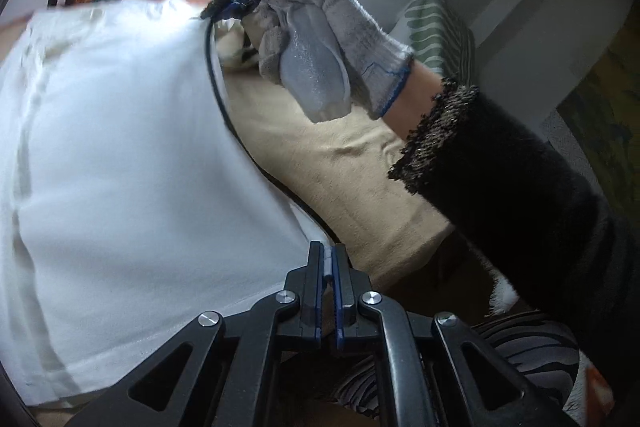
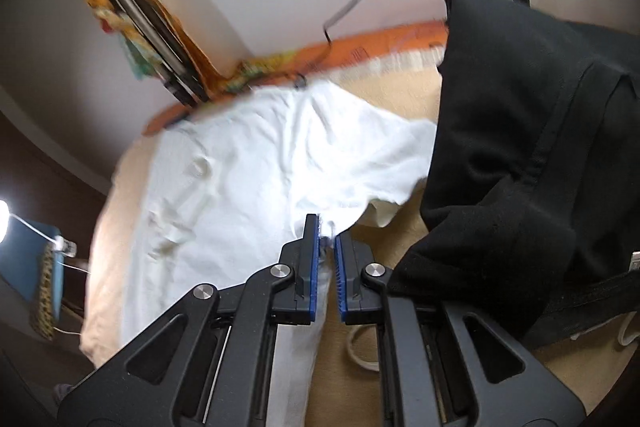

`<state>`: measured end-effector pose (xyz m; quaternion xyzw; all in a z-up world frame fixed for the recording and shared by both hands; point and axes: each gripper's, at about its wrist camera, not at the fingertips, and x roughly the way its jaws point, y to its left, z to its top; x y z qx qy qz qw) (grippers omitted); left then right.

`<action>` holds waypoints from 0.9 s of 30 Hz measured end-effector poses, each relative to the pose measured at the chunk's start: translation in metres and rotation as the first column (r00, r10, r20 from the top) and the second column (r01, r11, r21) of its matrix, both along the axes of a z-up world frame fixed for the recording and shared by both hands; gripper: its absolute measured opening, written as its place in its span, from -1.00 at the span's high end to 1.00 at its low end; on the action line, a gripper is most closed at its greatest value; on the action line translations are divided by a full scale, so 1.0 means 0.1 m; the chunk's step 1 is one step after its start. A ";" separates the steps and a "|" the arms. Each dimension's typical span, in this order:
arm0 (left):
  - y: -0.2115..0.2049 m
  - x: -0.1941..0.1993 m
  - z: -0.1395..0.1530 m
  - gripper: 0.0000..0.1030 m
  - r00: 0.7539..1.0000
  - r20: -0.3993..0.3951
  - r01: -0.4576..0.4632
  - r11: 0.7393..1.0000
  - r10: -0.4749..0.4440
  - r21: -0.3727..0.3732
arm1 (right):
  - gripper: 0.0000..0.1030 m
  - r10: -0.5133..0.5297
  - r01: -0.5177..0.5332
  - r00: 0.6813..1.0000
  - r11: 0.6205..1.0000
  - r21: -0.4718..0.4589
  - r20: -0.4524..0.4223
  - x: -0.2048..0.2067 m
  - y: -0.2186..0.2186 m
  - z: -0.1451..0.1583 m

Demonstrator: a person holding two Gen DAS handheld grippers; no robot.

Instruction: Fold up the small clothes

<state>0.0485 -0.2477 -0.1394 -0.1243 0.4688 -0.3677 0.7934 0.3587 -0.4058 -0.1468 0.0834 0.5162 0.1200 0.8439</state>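
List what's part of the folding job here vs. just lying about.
Job: white garment; right gripper, shut on its edge; left gripper, shut on white cloth.

Lying about: black garment; striped cushion; orange patterned cloth; beige cover.

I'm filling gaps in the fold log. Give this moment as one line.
left gripper: shut on white cotton garment | right gripper: shut on its edge | surface: beige blanket

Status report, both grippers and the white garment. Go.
Left gripper shut on white garment edge. Right gripper shut on it too. Black garment lies alongside, right.
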 end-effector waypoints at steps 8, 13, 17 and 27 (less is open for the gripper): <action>0.12 0.02 -0.03 0.99 0.999 -0.027 -0.019 0.999 0.018 -0.041 | 0.84 -0.018 0.017 1.000 0.995 -0.097 -0.016 -0.01 0.05 -0.04; 0.35 0.00 0.03 0.99 0.998 -0.023 -0.053 0.995 0.051 -0.089 | 0.84 0.018 -0.013 0.999 0.984 -0.180 0.027 0.04 0.31 0.25; 0.62 -0.01 0.05 0.99 0.995 -0.030 -0.101 0.987 0.098 -0.122 | 0.84 0.057 -0.044 0.997 0.972 -0.231 0.049 0.01 0.60 0.39; 1.33 -0.12 -0.04 0.99 0.972 -0.070 -0.232 0.965 0.225 -0.121 | 0.84 0.203 -0.184 0.978 0.935 -0.303 0.035 -0.11 1.54 0.30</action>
